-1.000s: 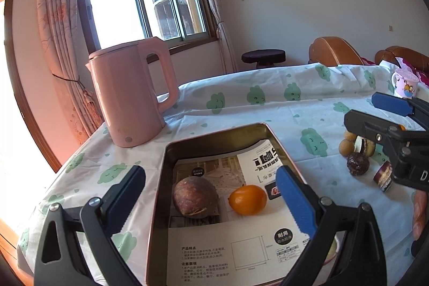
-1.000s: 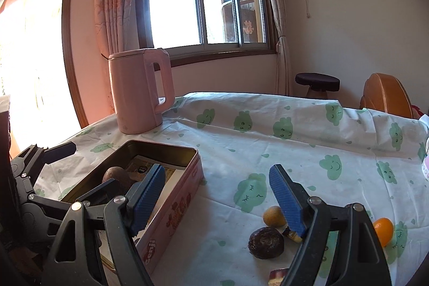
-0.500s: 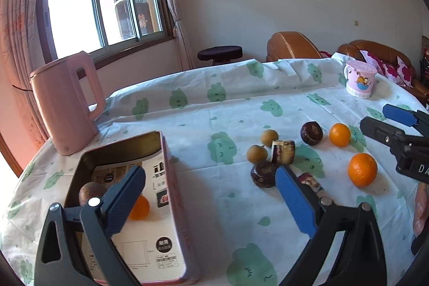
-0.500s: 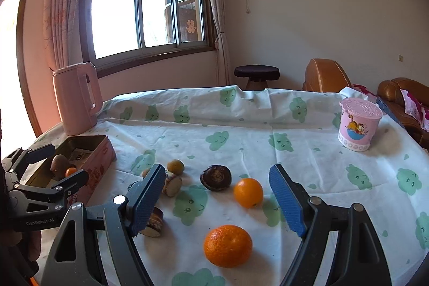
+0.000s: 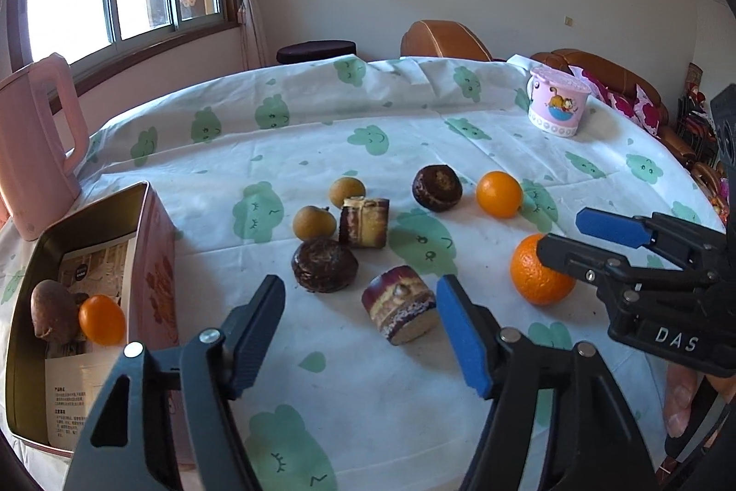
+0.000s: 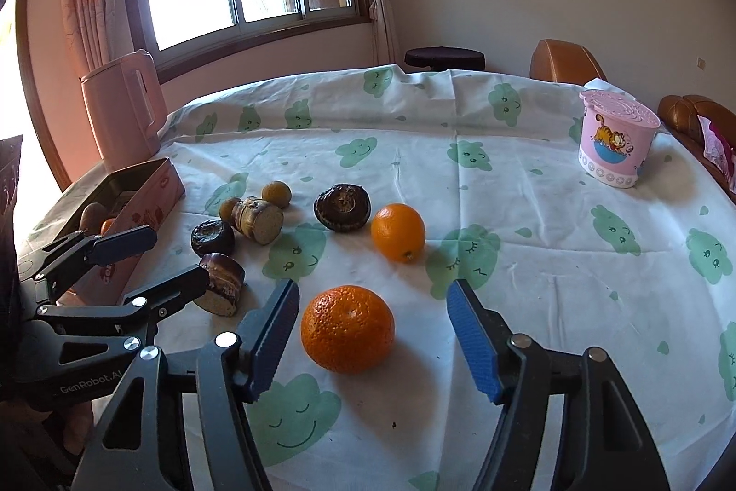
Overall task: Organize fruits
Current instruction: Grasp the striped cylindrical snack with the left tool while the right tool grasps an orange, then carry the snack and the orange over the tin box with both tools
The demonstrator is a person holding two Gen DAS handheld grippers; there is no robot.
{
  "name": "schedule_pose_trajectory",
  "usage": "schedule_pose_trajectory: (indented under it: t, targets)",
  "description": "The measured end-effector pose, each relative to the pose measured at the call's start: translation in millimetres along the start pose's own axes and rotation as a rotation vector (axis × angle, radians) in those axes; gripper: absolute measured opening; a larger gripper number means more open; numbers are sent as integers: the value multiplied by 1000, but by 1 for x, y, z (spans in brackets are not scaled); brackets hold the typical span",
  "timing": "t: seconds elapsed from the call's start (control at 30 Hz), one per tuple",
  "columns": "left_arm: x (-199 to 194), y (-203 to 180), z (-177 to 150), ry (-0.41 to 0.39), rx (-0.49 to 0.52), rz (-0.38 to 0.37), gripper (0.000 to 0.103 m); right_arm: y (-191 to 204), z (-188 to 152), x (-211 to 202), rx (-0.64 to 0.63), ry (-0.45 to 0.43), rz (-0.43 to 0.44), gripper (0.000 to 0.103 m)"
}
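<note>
Between the right tool's (image 6: 370,334) closing, still unpressed jaws sits the big orange (image 6: 347,328) (round, apt to roll); the left tool (image 5: 359,334), narrowing but empty, could nudge the cut fruit (image 5: 399,309) just ahead; beyond waits the tin (image 5: 156,242).

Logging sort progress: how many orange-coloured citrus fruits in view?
3. Big mandarin between the right gripper jaws; smaller orange farther back; small one in the tin. More may hide inside the tin.
</note>
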State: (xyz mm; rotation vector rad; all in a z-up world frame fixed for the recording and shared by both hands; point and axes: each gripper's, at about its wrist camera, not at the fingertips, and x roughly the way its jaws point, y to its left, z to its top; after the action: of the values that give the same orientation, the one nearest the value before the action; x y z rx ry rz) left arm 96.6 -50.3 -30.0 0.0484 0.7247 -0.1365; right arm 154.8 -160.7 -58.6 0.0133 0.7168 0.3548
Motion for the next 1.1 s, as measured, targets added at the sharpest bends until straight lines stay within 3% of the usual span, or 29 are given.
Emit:
schedule_pose_trajectory:
  t: [0.2,0.27,0.4,0.5,0.53,0.57,1.1]
  targets:
    - [10,-3,0,50,9,-30,70,5,0,8,-17,42,41,57]
    - [14,-2,0,71,1,-48,64,5,0,11,-18,55,58,57]
    - [18,-2,0,86,-4,-55,63,9,-1,14,-39,74,87,56]
    - [20,-4,0,99,6,-68,56,17,-2,17,-76,92,99,53]
    - [21,-4,0,104,7,-77,44,20,-2,18,-89,101,102,53]
    - [22,-4,0,108,7,-81,42,22,-2,19,-99,107,106,49]
    - [6,-1,1,20,-5,-84,41,22,-2,8,-102,54,82,45]
